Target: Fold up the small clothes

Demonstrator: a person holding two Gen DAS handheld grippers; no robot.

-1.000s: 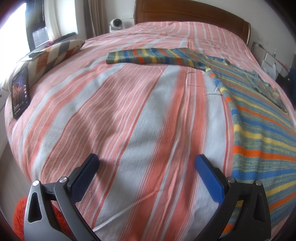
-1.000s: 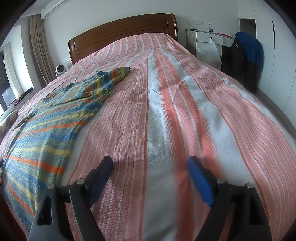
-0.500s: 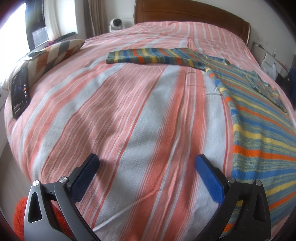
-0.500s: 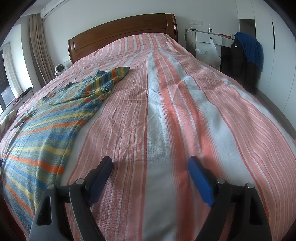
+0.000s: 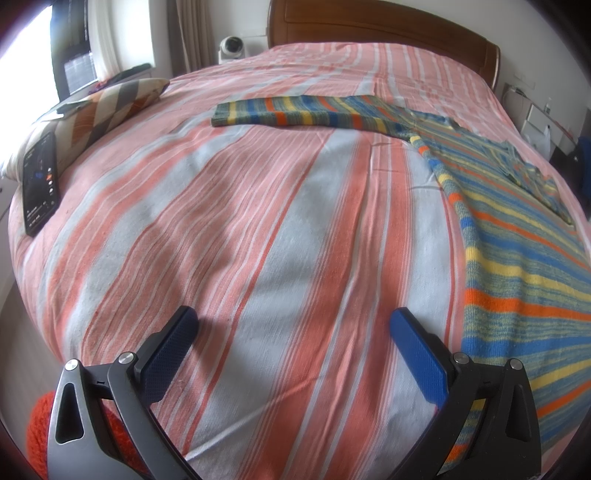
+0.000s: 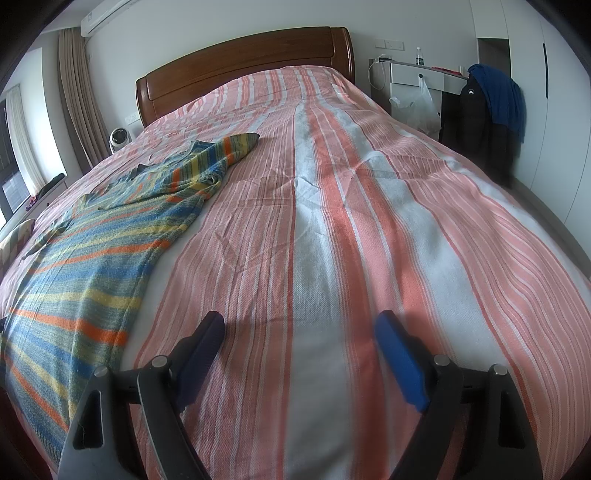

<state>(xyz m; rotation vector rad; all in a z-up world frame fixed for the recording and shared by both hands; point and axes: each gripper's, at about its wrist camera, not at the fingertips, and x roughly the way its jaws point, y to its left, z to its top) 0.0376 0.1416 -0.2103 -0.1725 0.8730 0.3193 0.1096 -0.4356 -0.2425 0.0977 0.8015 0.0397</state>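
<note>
While hovering low over the striped bedspread [image 5: 280,229], both grippers showing fingers spread wide and holding nothing. Left gripper [image 5: 293,325] pointing up the bed toward the headboard [image 5: 384,22]; right gripper [image 6: 299,328] doing likewise from the other side of the garment.

Lying flat and unfolded between the two grippers: a striped knit sweater [image 5: 517,258], blue, yellow and orange. From the left wrist view, sitting at about 2 o'clock from the fingers, its hem edge just beside the right-hand blue pad [image 5: 417,350], and one sleeve [image 5: 295,114] stretching out sideways toward 12 o'clock, far up the bed. From the right wrist view, the same sweater [image 6: 81,273] lying at about 10 o'clock, with the other sleeve [image 6: 225,151] bent and bunched near 11 o'clock.

Long axis of the body running foot-to-head along the bed, roughly parallel to both grippers' pointing direction; the left-side sleeve crossing that axis at a right angle.

Judging nearness: hem corners close to both grippers, the left one seeming slightly closer, its pad nearly alongside the knit edge. Sleeves well apart from either gripper, needing a forward reach. Likely calling for an inward swing of each gripper toward the garment before any pinching, since neither pair of fingers is over fabric yet.

Also resting on the bed at about 9 o'clock in the left view: a phone [image 5: 38,184] beside a patterned pillow [image 5: 107,107].
</note>
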